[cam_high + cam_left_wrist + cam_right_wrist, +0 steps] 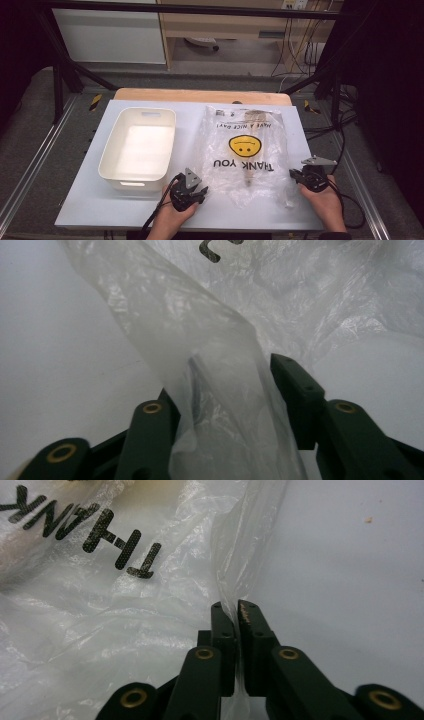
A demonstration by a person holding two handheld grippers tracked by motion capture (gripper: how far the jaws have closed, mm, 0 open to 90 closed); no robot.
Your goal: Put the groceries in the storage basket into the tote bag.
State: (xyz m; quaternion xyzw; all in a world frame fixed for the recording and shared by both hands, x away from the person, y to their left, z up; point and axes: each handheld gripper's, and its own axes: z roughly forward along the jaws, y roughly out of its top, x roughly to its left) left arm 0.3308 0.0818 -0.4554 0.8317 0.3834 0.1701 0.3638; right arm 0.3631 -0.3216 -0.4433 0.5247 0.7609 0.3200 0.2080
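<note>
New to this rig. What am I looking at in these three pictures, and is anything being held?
No robot arm here: a person holds a two-jaw gripper in each hand. The high view looks down on the table; the other two pictures come from cameras riding on each gripper. On the table lie an empty white bin and a clear plastic bag printed THANK YOU with a yellow smiley. The right gripper is shut on the bag's edge, jaws pinching a thin fold. The left gripper has bag film bunched between its jaws, which stand apart; they do not yet pinch it.
</note>
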